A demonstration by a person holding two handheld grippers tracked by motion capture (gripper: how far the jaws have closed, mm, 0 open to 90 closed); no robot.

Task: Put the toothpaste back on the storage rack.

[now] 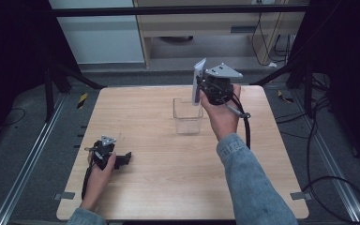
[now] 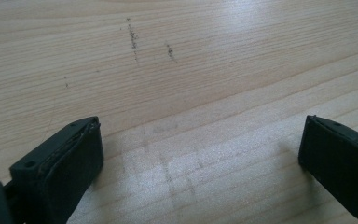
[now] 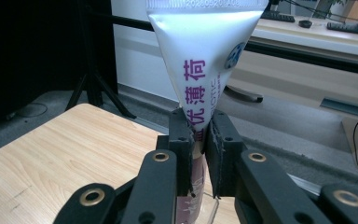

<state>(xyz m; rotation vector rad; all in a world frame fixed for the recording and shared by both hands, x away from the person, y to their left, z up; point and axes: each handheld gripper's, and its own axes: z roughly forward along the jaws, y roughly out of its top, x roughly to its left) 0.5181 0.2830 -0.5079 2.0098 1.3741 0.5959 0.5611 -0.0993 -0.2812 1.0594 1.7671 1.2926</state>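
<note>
Right gripper view: right gripper (image 3: 199, 140), black jaws with foam-faced pads, clamped on a white soft-plastic tube (image 3: 205, 51). Tube stands upright, flat crimped end up, flaring wide toward 12 o'clock; purple printed characters run down its glossy face, small blue round mark beside them. Lower part of the tube passes down between the jaws.

High view: right gripper (image 1: 205, 88) raised over the far half of the table, grey three-cornered plate on top, tube (image 1: 198, 80) at its 9 o'clock side. Directly below, toward 6 o'clock, a clear straight-walled plastic box (image 1: 188, 116), open-topped, rectangular, sits on the pale wood-grain table (image 1: 168, 187).

Left gripper (image 1: 124, 158) low at the table's 8 o'clock area, held in the left hand (image 1: 102, 165). Left gripper view: jaws spread wide, nothing between them, matte black pads over bare wood with faint dark scuff marks (image 2: 133, 39).
</note>
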